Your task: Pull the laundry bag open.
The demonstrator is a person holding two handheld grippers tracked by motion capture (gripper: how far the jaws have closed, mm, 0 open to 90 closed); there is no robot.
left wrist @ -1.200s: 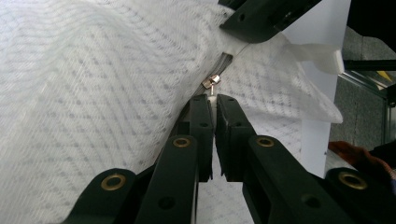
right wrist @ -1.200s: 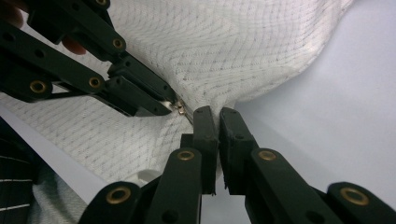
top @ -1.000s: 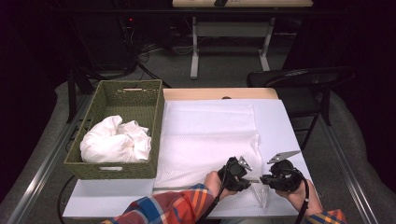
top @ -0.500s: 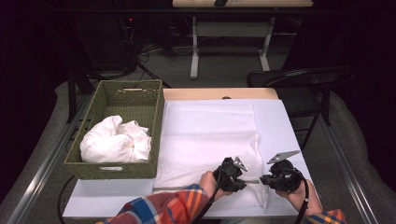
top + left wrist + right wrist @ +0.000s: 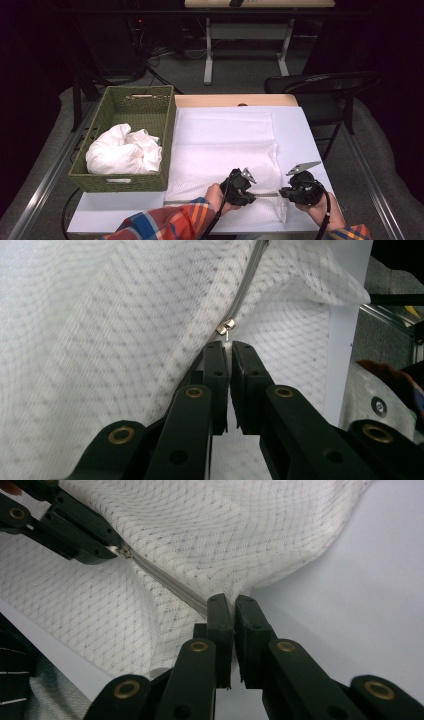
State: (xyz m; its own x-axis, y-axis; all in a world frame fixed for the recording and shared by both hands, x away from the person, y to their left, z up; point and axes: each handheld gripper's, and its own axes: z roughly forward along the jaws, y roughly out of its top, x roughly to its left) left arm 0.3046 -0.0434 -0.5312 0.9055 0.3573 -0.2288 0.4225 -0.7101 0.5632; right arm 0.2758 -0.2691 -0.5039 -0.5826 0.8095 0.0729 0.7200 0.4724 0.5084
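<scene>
The left gripper's (image 5: 228,349) jaws are pressed together on the small metal zipper pull (image 5: 225,329), seen at the middle of the left gripper view. The right gripper's (image 5: 230,601) jaws pinch the mesh bag (image 5: 225,150) at the end of its zipper (image 5: 167,583), judging by the taut line between them: one end is anchored so the slider can run. The bag is soft white netting with a fine diamond weave, lying flat at the lower middle of the high view on the smooth white tabletop (image 5: 300,130). At left, a woven green basket (image 5: 165,130) holds crumpled white cloth (image 5: 122,150).
</scene>
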